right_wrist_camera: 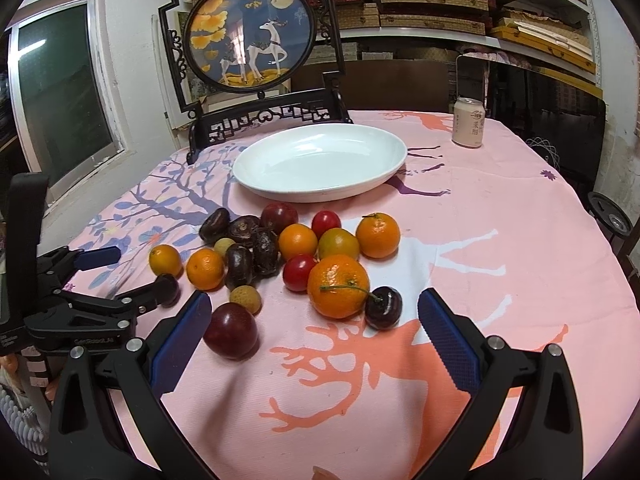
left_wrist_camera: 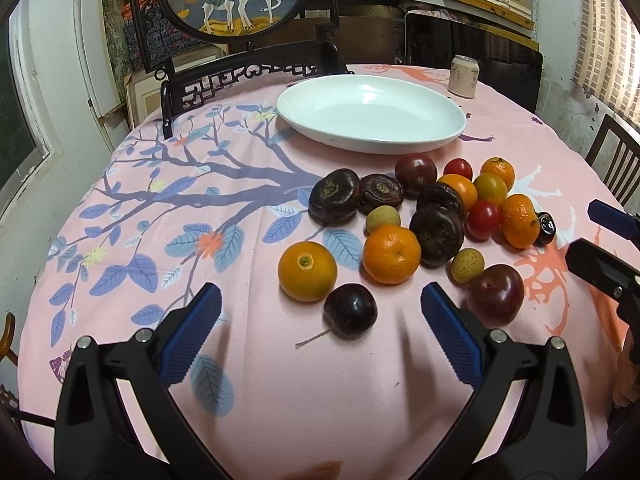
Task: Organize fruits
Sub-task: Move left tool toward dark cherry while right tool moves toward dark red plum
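Two grippers of mine hang over the pink tablecloth, both with their blue-padded fingers spread wide and nothing between them. My left gripper sits at the bottom of its own view, and a dark cherry with a pale stem lies on the cloth in the gap just ahead of the pads, touching neither. Just beyond it, in the middle of that frame, are an orange kumquat-like fruit and a mandarin, then the loose heap of fruits: dark water chestnuts, plums, cherry tomatoes, small pale longans and more mandarins. My right gripper fills the bottom of its view; a red-purple plum lies just beside its left pad, and a big mandarin touches a second cherry near the centre. An empty white plate stands behind the heap, upper middle in both frames, apart from the fruit. One pale drink can stands upright at the upper right, well apart from everything.
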Demonstrator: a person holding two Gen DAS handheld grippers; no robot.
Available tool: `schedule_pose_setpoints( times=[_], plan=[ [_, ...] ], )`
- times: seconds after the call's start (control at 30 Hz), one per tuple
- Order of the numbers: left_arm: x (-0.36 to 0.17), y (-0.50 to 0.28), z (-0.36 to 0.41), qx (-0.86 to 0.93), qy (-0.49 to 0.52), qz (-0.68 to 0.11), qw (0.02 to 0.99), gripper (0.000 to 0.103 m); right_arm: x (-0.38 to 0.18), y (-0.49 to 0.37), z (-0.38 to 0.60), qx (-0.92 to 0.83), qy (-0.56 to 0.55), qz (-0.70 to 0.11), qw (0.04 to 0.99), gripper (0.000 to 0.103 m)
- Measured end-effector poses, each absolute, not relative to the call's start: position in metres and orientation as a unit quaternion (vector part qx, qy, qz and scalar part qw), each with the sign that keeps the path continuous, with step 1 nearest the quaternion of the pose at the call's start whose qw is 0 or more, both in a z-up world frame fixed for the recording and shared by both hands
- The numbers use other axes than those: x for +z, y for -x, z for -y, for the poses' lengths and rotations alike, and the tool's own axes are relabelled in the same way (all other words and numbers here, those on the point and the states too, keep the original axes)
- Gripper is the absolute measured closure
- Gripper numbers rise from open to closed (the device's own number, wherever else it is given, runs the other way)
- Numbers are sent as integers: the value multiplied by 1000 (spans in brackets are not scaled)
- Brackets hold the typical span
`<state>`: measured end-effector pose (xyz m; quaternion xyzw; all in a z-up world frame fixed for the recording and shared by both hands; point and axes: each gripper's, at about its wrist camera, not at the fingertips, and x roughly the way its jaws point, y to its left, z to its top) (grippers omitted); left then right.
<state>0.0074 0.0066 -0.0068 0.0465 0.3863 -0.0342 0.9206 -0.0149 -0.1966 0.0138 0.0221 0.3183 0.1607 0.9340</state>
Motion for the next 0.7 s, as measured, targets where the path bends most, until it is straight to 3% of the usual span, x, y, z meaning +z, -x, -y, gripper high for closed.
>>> schedule_pose_setpoints(
  times=[0.7],
  plan=[
    [-20, -17, -17, -54, -40, -428, 901, 2, 13, 20, 188, 196, -16, -321, 926, 1]
  ],
)
